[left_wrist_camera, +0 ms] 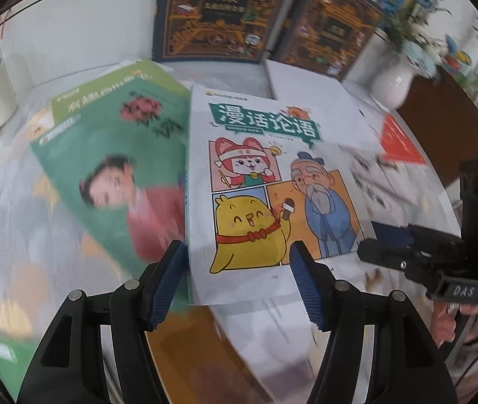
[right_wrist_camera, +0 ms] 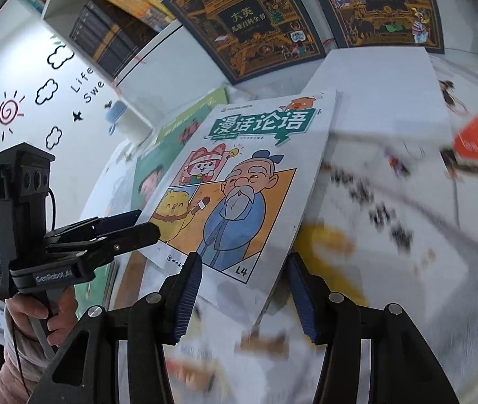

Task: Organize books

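Left wrist view: comic book (left_wrist_camera: 255, 175) logged cover-up, centre, overlapping green book (left_wrist_camera: 111, 155) at left. Left gripper (left_wrist_camera: 239, 262) jaws noted apart, book's near edge framed between. Right gripper (left_wrist_camera: 366, 242) jaws apart at right edge; clamping not confirmed. Flanking judged as preparation for shifting toward far upright encyclopedias (left_wrist_camera: 212, 17).

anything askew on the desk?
Yes. The comic book and green book lie flat, overlapping at odd angles, while two dark encyclopedias stand upright behind them.
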The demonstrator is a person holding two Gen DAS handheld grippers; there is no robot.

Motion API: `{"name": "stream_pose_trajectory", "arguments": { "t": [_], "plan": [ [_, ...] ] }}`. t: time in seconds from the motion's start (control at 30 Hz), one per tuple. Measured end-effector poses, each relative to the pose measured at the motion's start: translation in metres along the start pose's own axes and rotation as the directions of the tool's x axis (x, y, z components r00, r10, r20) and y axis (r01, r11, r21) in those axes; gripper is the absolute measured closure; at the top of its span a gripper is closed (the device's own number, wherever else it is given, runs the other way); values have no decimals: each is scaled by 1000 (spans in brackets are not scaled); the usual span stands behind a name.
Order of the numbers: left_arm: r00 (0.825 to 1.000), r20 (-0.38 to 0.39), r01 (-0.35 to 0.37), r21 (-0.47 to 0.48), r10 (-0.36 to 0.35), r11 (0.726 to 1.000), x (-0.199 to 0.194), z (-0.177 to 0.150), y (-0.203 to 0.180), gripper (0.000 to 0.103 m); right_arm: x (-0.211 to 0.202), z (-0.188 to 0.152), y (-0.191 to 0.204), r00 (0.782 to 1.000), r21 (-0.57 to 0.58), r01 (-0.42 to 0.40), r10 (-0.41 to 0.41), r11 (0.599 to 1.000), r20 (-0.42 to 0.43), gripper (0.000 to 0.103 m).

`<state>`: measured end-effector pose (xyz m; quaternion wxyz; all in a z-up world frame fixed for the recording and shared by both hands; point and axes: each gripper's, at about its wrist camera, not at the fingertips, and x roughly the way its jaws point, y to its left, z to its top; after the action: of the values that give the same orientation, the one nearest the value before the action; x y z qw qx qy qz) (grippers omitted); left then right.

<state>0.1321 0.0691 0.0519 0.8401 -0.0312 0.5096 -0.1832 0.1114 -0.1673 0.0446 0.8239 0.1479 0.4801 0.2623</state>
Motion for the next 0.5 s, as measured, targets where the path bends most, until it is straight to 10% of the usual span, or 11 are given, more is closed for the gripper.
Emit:
{"name": "stream_pose_trajectory", "arguments": {
  "t": [0.5],
  "plan": [
    [994,-78,91,121,-82,988,-58,-174,-84,42,-78,-155,8,993,-50,-50,45,997,-111,51]
  ]
}}
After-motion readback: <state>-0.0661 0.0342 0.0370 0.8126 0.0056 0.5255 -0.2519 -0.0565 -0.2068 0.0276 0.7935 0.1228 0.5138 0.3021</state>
